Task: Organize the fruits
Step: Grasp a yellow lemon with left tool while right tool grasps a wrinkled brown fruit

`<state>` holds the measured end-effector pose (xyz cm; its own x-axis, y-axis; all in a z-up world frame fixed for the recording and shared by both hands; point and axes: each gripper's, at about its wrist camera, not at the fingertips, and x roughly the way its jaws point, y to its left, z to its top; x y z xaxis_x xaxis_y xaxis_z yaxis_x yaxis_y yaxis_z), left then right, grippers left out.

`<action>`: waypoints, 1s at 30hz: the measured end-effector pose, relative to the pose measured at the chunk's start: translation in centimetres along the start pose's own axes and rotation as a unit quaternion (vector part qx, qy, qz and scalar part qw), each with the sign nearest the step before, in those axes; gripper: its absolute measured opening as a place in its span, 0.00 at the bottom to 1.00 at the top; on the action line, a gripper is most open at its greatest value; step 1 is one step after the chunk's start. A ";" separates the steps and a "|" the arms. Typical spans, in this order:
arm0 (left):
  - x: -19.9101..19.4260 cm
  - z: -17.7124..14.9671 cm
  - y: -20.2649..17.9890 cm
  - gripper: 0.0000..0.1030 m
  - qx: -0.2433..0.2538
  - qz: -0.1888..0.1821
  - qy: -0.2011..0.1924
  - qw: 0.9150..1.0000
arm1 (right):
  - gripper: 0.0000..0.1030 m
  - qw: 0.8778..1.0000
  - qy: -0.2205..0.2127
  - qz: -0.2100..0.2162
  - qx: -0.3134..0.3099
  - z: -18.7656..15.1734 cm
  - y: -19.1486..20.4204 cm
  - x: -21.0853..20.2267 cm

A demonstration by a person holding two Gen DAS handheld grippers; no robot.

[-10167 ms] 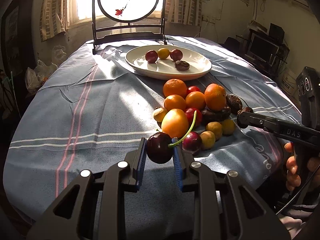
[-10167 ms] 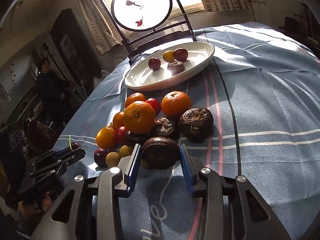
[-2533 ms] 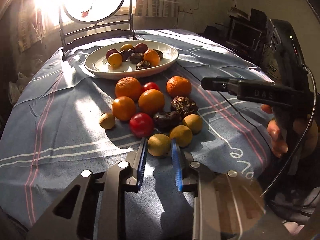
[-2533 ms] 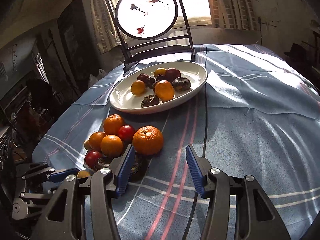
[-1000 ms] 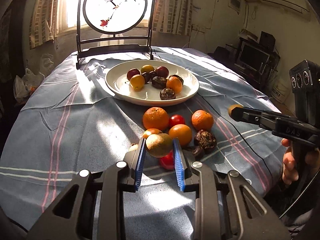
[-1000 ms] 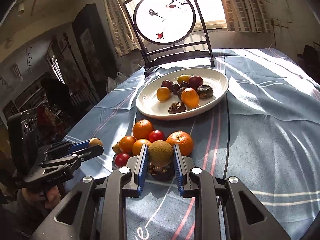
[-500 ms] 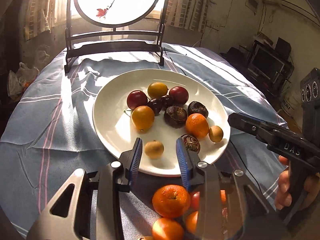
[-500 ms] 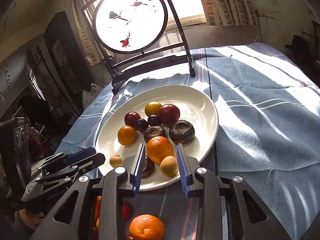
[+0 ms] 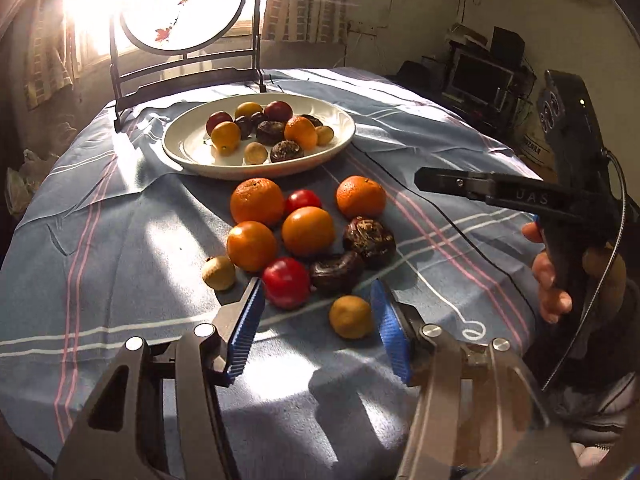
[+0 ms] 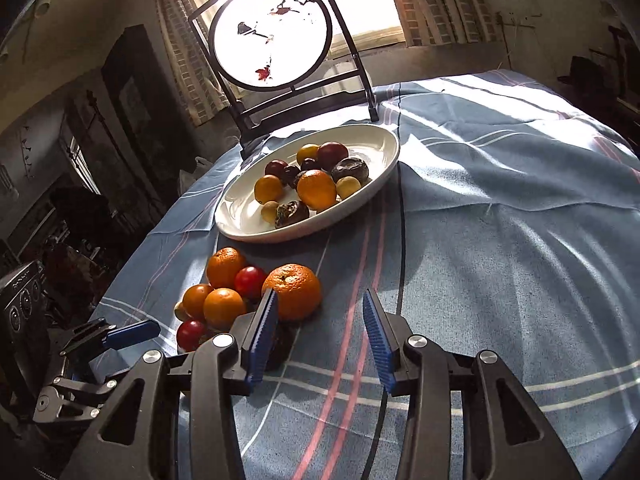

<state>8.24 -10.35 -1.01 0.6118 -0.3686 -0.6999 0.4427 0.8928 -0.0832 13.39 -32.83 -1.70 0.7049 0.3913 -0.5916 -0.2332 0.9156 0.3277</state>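
A white plate [image 9: 344, 138] [image 10: 384, 156] holds several small fruits. Loose fruit lies on the striped cloth in front of it: oranges [image 9: 257, 201] [image 10: 296, 290], red tomatoes [image 9: 287, 282], dark passion fruits [image 9: 370, 237], a small tan fruit [image 9: 219, 273] and a small yellow fruit [image 9: 351, 317]. My left gripper [image 9: 316, 326] is open and empty, low over the cloth, with the yellow fruit between its pads near the right one. My right gripper [image 10: 318, 334] is open and empty, just right of the big orange. It also shows in the left wrist view [image 9: 452, 179].
A round painted screen on a dark stand [image 9: 186, 4] [image 10: 272, 36] rises behind the plate at the table's far edge. A black cable [image 9: 424, 208] runs across the cloth right of the fruit. Furniture and electronics [image 9: 484, 76] stand beyond the right edge.
Both grippers have pulled back from over the plate to the loose pile near the front edge. Both jaws have opened wider. The two small fruits stay on the plate.
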 end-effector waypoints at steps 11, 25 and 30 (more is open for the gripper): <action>1.8 -1.2 -1.6 0.25 -0.015 0.000 0.022 1.000 | 0.42 1.000 0.015 0.005 -0.027 -0.6 0.9 0.3; -1.3 -1.8 0.5 0.25 -0.038 0.011 -0.008 0.999 | 0.42 0.975 0.110 -0.062 -0.183 -2.6 8.0 4.6; -1.3 -2.1 0.8 0.25 -0.045 0.008 -0.008 0.999 | 0.42 0.971 0.122 -0.086 -0.187 -2.1 8.7 5.9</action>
<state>6.43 -8.60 -1.66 0.6288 -0.3582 -0.6901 0.3733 0.9177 -0.1362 14.08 -22.40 -3.87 0.5852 0.1979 -0.7864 -0.3847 0.9214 -0.0544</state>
